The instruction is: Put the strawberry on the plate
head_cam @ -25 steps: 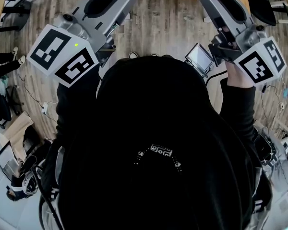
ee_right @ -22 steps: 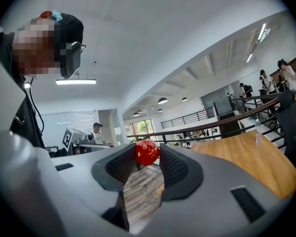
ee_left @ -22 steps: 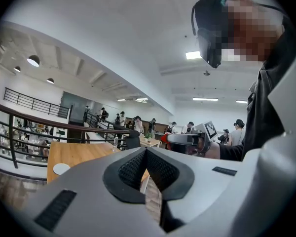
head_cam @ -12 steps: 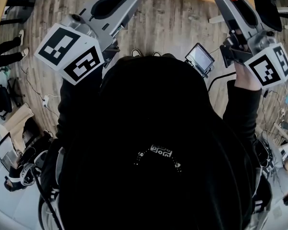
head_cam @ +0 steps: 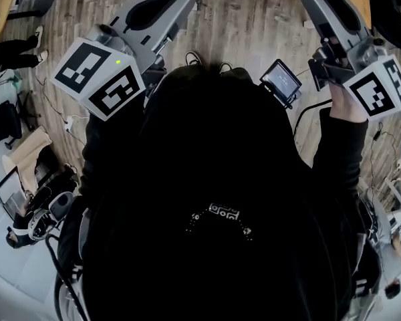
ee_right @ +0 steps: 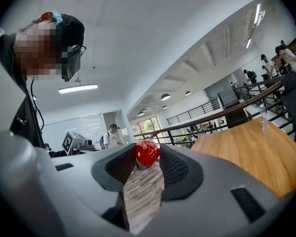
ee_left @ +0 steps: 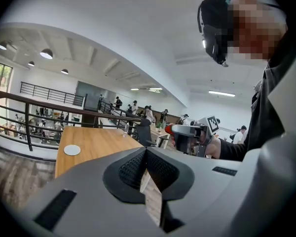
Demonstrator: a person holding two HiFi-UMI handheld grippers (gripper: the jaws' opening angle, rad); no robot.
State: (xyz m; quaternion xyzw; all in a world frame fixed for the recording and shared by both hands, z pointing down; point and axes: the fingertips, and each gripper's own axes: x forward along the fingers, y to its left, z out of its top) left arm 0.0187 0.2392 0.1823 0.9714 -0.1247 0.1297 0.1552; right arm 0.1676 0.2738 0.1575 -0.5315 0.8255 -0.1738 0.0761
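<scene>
In the left gripper view the table point(ee_left: 96, 144) runs wide and bare toward 11 o'clock, broken only by a white plate point(ee_left: 72, 150) near its left edge. A dark chair point(ee_left: 144, 132) blocks the far corner at 12 o'clock, and a railing point(ee_left: 27, 127) runs beyond at 9 o'clock. The right tongs point(ee_left: 173, 131) (closed on a strawberry point(ee_right: 147, 153)) stand in the air at 2 o'clock.

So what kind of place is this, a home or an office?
Most likely a large open-plan office or shared workspace: a long wooden table, a dark railing behind it, and several people standing about further back.
</scene>
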